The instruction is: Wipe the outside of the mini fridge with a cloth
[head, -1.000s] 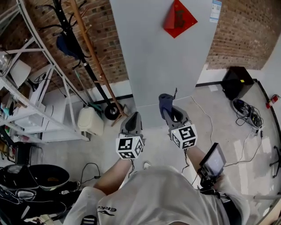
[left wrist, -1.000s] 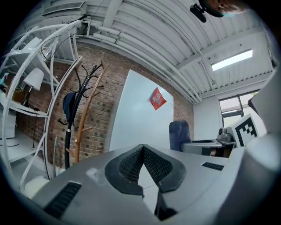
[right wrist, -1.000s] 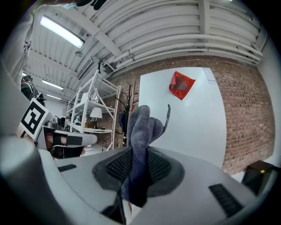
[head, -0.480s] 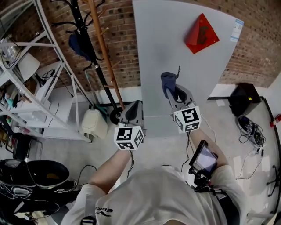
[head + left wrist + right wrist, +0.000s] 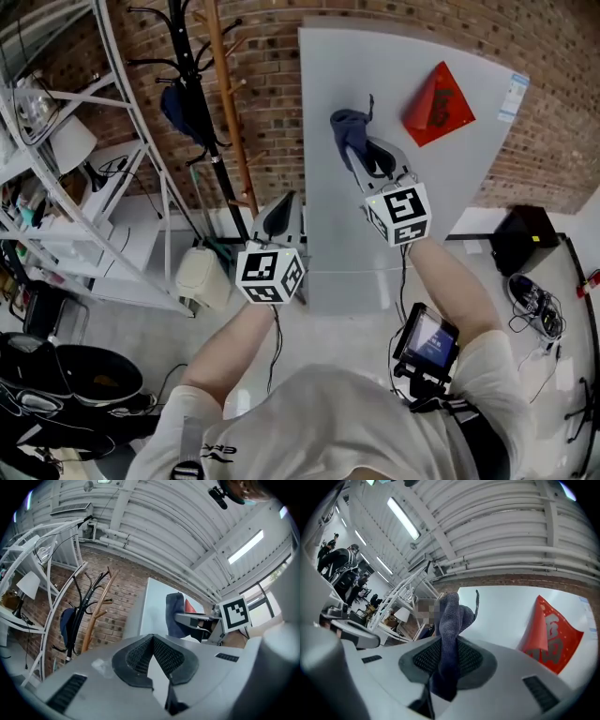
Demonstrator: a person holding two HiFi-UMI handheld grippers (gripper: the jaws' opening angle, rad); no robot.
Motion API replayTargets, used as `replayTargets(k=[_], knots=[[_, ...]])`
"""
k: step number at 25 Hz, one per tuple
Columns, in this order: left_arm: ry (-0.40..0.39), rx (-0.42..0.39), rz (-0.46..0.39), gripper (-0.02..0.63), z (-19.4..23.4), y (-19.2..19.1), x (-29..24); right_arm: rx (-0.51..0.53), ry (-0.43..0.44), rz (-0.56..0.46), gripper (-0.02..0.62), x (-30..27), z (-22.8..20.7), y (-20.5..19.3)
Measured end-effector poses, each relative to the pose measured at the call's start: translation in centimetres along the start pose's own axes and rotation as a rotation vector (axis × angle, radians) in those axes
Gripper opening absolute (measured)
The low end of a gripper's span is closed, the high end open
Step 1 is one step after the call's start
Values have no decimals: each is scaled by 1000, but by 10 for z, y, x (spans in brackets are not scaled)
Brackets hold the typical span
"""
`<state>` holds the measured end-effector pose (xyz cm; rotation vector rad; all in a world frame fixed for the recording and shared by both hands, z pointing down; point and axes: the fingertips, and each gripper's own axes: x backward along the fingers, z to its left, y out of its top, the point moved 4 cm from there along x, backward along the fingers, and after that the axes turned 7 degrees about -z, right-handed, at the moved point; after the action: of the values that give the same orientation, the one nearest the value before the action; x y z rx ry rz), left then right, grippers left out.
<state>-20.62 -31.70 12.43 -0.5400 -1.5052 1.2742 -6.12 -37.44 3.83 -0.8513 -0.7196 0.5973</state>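
Observation:
The mini fridge [image 5: 412,206] is a tall pale grey box against the brick wall, with a red diamond sticker [image 5: 438,92] near its top. My right gripper [image 5: 351,152] is shut on a dark blue cloth [image 5: 349,127], held up at the upper left of the fridge's face. In the right gripper view the cloth [image 5: 450,630] hangs between the pads, with the grey face [image 5: 511,616] and red sticker [image 5: 548,639] behind. My left gripper [image 5: 281,208] is shut and empty, low beside the fridge's left edge. Its pads [image 5: 161,656] meet, with the fridge [image 5: 154,611] ahead.
A wooden and black coat rack [image 5: 217,112] stands left of the fridge. White metal shelving [image 5: 103,187] fills the left side, with a white canister [image 5: 200,277] on the floor. A black box [image 5: 521,239] and cables lie at the right. A small screen [image 5: 427,339] sits by the right forearm.
My right gripper has risen up the fridge's face with the cloth, from the lower part to near the top left. The left gripper has stayed low.

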Motion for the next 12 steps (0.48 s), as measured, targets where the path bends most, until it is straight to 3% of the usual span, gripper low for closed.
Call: replayTargets(k=[12], knots=[[19,9,-29,3,3,18,-5,18,-86,-99,86,-82,-32,80]])
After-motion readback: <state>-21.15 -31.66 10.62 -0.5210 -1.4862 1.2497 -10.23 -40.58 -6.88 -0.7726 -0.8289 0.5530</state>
